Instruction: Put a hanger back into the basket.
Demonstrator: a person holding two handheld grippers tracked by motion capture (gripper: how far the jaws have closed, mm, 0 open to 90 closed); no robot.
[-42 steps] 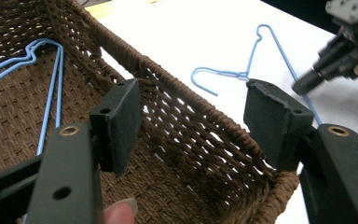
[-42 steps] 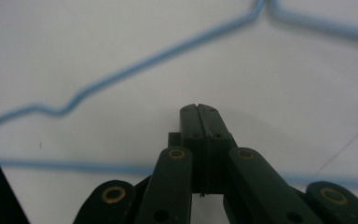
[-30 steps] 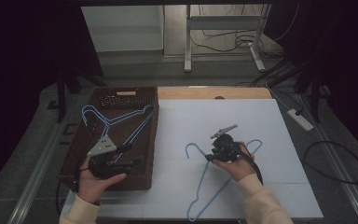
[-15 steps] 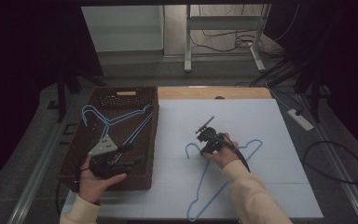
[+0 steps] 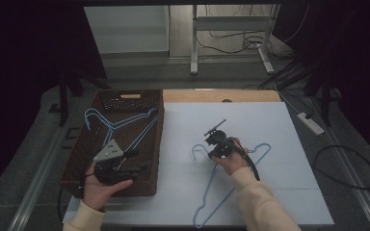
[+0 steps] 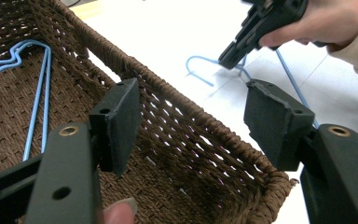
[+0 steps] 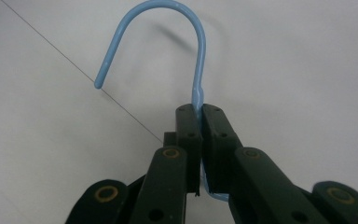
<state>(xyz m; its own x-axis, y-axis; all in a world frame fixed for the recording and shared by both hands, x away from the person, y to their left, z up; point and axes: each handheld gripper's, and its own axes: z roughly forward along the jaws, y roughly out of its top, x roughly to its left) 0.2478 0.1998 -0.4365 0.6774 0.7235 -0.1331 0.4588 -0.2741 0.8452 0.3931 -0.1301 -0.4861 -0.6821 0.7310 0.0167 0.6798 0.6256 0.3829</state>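
Observation:
A blue wire hanger (image 5: 220, 188) lies flat on the white sheet (image 5: 279, 134), hook (image 5: 196, 147) toward the basket. My right gripper (image 5: 213, 155) is shut on its neck just below the hook. Those jaws have just been closing, and the wire (image 7: 196, 95) is now pinched between the pads of the right gripper (image 7: 200, 109). The left gripper (image 5: 138, 161) rests open at the near right corner of the brown wicker basket (image 5: 158, 139). In its own view the left gripper (image 6: 196, 116) has the basket wall (image 6: 177, 98) beyond its wide jaws. Blue hangers (image 5: 120, 122) lie in the basket.
A wooden table edge (image 5: 250, 95) shows beyond the sheet. A white power strip (image 5: 310, 122) and cables (image 5: 347, 166) lie on the floor at the right. Metal stand legs (image 5: 192, 43) rise behind the table. The other hand and its gripper (image 6: 261, 28) hover above the hanger's hook.
The right gripper slid left along the hanger toward the hook and its jaws came together on the neck. The left hand and the basket stayed put.

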